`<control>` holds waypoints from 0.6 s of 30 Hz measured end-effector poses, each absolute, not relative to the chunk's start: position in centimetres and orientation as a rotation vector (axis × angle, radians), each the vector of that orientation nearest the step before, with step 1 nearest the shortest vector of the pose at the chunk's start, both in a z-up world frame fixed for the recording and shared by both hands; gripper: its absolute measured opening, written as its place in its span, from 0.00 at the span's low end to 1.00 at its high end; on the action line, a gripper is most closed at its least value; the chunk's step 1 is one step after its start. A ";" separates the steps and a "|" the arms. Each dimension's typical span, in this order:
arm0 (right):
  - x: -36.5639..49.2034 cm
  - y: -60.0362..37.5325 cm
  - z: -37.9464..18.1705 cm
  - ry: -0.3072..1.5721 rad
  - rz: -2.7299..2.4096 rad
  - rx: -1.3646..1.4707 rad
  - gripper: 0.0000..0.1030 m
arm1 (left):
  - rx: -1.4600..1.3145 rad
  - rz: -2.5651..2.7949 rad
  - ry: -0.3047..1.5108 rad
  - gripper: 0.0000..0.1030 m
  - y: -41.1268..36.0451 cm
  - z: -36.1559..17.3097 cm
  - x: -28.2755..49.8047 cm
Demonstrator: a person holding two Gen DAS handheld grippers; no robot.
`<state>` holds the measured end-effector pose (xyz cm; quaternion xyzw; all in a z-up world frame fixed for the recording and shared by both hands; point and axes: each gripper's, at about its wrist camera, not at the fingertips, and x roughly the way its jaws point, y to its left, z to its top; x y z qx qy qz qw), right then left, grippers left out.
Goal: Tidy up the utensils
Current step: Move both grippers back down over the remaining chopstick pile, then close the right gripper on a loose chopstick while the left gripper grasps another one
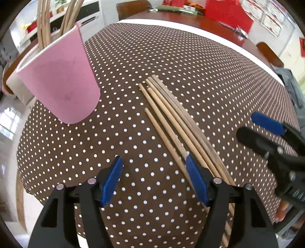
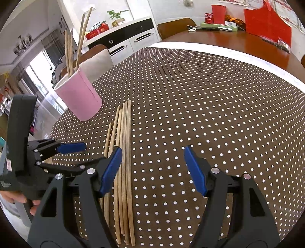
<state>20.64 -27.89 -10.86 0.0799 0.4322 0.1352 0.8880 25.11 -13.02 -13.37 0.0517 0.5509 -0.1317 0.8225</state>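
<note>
The fingers (image 1: pixel 111 179) of the left gripper (image 1: pixel 154 179) are seen spread wide, with nothing between the blue pads but the dotted cloth; the right-hand pad is placed just over the near ends of the loose chopsticks (image 1: pixel 171 122) without pressing them. The fingers (image 2: pixel 194 171) of the right gripper (image 2: pixel 152 169) are also released, and only cloth is seen between them; the chopsticks pass under and beside its left pad.

The chopsticks are laid flat on the table (image 1: pixel 190 63), side by side in one bundle, their far ends not level with each other. About six sticks can be counted, though the exact number cannot be told. A little beyond them, toward the left, a pink cup (image 1: pixel 61 80) is stood upright on the cloth, apart from the bundle. Several more chopsticks (image 2: pixel 69 51) are stood in it, leaning outward over the rim.

The table is covered with a brown cloth with white dots (image 2: pixel 209 106); past its white border the bare red-brown wood is seen. At the far end red paper bags (image 2: pixel 266 22) and a green tray (image 2: pixel 217 25) are placed. A red can (image 2: pixel 208 16) is stood there, but its writing is too small to be read. Small print on the left gripper's body is blurred and cannot be read either.
</note>
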 end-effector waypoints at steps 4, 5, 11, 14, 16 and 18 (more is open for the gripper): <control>21.4 -27.5 -10.7 0.913 0.272 0.152 0.65 | 0.119 -0.283 1.181 0.66 -13.6 -13.5 26.1; 21.6 -27.5 -10.7 0.919 0.269 0.152 0.65 | 0.122 -0.288 1.189 0.66 -13.5 -13.4 26.1; 23.1 -26.9 -11.1 0.982 0.263 0.105 0.65 | 0.197 -0.289 1.178 0.31 -11.9 -13.4 25.6; 23.9 -26.1 -11.6 1.030 0.287 0.071 0.65 | 0.192 -0.289 1.187 0.15 -10.8 -13.4 26.4; 24.5 -25.5 -11.8 1.060 0.315 0.055 0.65 | 0.178 -0.304 1.193 0.12 -10.0 -13.4 26.9; 25.2 -24.9 -12.0 1.087 0.329 0.041 0.54 | 0.168 -0.301 1.186 0.11 -9.4 -13.4 27.3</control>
